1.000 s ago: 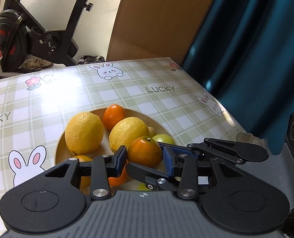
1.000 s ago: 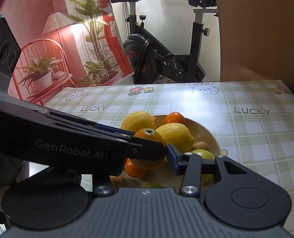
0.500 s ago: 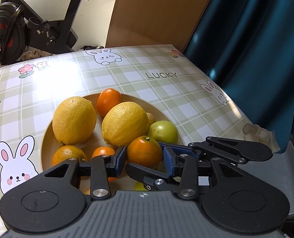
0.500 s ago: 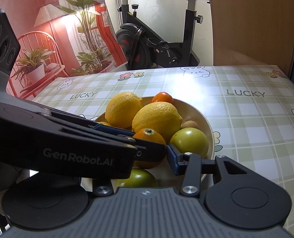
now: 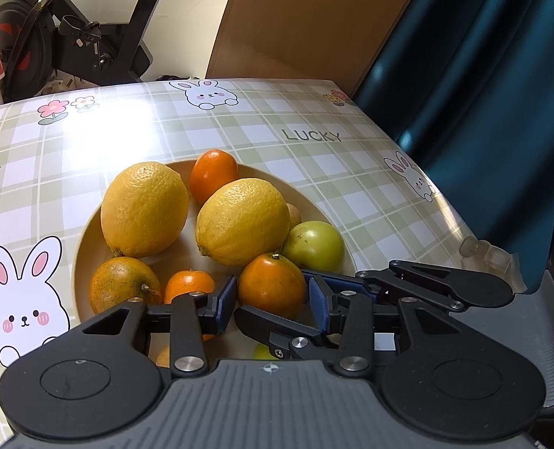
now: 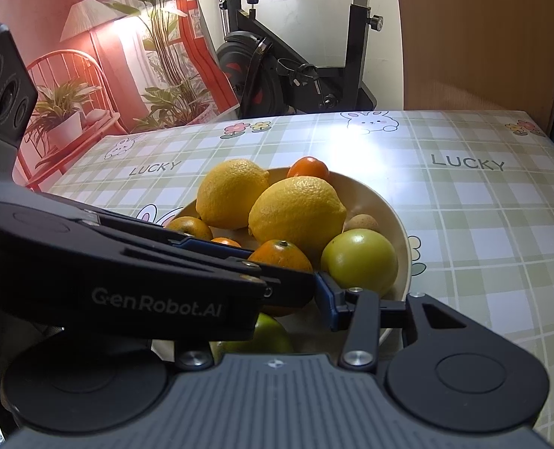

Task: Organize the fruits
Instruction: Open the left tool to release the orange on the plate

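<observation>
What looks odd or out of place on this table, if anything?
Both tools crowd one orange at the bowl's near edge. The left gripper has it between its pads, and the right gripper reaches in across it, fingers crossing. Nothing looks spilled or damaged.

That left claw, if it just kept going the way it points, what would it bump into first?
The left claw already has a small orange between its fingers. Pushed straight on, that orange would probably meet the lemon right behind it, though depth is hard to judge.

Left gripper [image 5: 272, 301] & right gripper [image 6: 295, 288] crossed, angled down, jaws part-open.
</observation>
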Demonstrator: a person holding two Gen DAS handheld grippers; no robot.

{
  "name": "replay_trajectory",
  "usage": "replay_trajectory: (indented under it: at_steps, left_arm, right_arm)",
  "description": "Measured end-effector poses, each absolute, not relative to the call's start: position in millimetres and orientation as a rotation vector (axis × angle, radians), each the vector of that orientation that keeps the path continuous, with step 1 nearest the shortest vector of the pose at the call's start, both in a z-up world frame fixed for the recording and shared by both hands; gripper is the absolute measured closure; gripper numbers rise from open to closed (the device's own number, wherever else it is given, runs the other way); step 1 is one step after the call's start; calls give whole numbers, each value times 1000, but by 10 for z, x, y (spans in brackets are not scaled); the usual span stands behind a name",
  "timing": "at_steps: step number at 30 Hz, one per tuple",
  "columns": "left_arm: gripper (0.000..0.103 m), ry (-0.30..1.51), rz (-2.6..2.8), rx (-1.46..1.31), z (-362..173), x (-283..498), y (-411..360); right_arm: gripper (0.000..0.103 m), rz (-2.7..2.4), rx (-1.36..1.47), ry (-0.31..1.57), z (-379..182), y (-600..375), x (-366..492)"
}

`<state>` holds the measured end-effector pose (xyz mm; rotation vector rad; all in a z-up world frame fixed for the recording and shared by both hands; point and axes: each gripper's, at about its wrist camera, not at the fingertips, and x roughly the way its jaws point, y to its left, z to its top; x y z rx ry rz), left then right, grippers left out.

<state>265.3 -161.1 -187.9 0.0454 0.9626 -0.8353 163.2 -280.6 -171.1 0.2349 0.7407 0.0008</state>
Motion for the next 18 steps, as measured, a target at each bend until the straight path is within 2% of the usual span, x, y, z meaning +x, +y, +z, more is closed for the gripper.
replay_trajectory:
  at_steps: [3,5,9,11,18]
  left_arm:
    - [54,969,-839,31,-1884,2654,-1588]
    - [47,971,-839,26,-1862,2640,-1565]
    - [44,940,-838,25,-1774,2583,-1504]
    - [35,926,-840,11,-1724,2561,-1458]
    - [27,844,-785,-13,-1424,2423,-1243]
  right_arm:
    - [55,-1,228,747,-1710,-2805,1645]
    - [54,-2,225,750,-1706,-2800,1652]
    - [49,-5,211,757,-1680,-2794,1664]
    - [44,-3,205,753,-1655,-2783,1650]
    - [28,-18,173,706,-1470,-2745,1564]
